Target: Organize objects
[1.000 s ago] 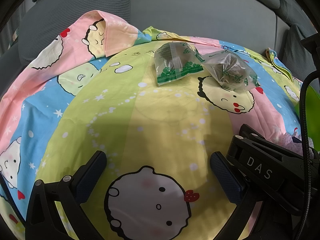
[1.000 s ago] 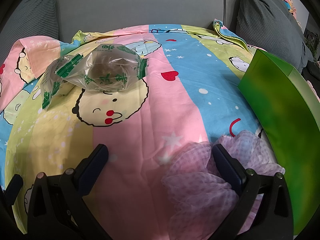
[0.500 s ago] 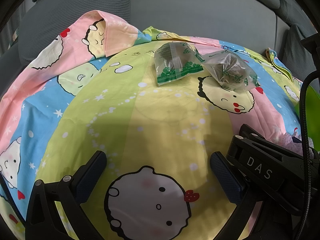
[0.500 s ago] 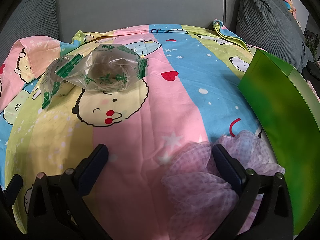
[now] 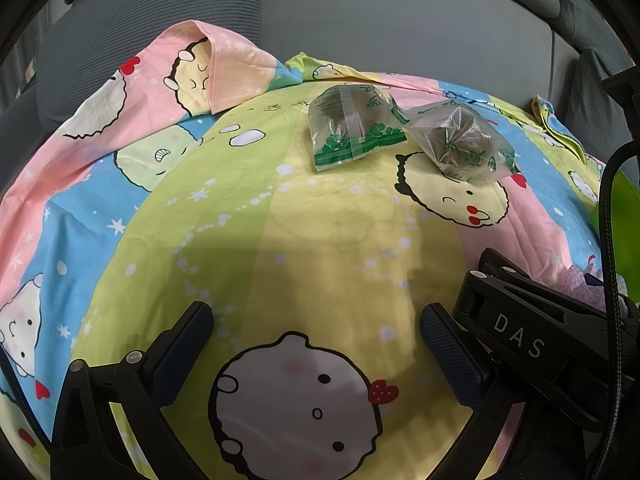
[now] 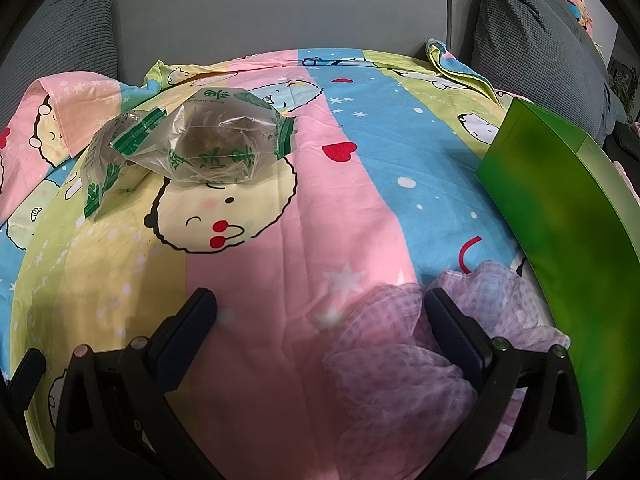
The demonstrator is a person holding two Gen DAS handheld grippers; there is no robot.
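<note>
No shift: 2 snack bags (image 5: 356, 126), 1 box (image 6: 560, 216).

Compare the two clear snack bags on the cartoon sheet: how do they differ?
The left bag looks flatter, with green trim along its lower edge facing the left camera; the right bag is puffed into a mound around a dark round lump. The left bag lies on the yellow-green stripe, the right bag partly over the cartoon face. In the right view they overlap. Both are clear plastic with green print, and neither tool is holding one.
</note>
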